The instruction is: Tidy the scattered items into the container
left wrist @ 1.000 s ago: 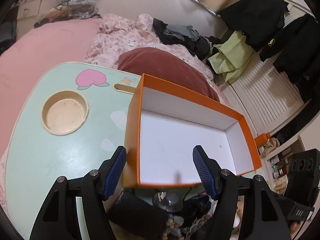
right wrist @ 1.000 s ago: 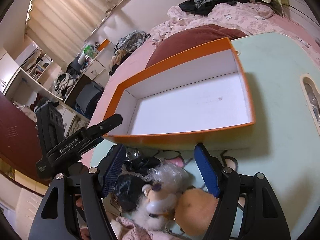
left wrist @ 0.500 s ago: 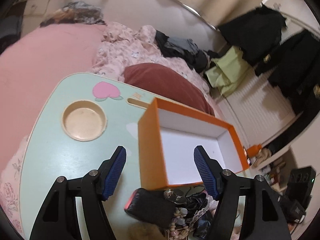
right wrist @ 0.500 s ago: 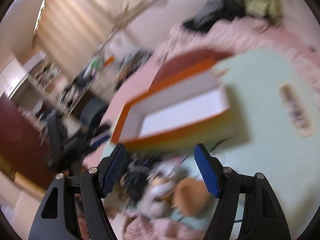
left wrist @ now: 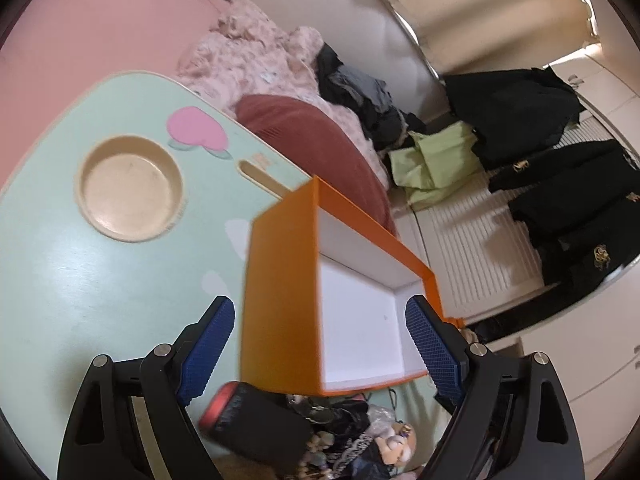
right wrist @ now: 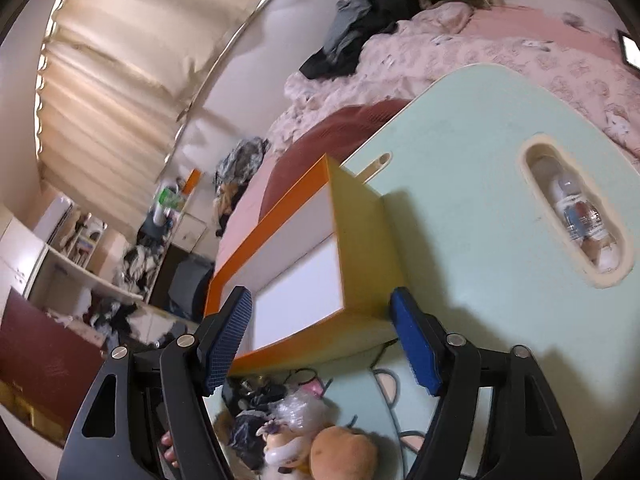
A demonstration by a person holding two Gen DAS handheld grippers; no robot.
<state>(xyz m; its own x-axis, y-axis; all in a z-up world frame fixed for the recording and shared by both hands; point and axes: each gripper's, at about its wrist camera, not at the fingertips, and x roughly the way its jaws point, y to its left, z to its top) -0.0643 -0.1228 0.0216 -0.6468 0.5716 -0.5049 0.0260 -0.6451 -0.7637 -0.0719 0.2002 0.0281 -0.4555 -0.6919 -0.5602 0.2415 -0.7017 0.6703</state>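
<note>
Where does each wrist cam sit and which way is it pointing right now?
Left wrist: on the left gripper, looking down across the mint table into the orange box; its own open blue fingers show.
Right wrist: on the right gripper, facing the same box from its other side; its open fingers show.
Shared: the box, the table, the trinket pile.
</note>
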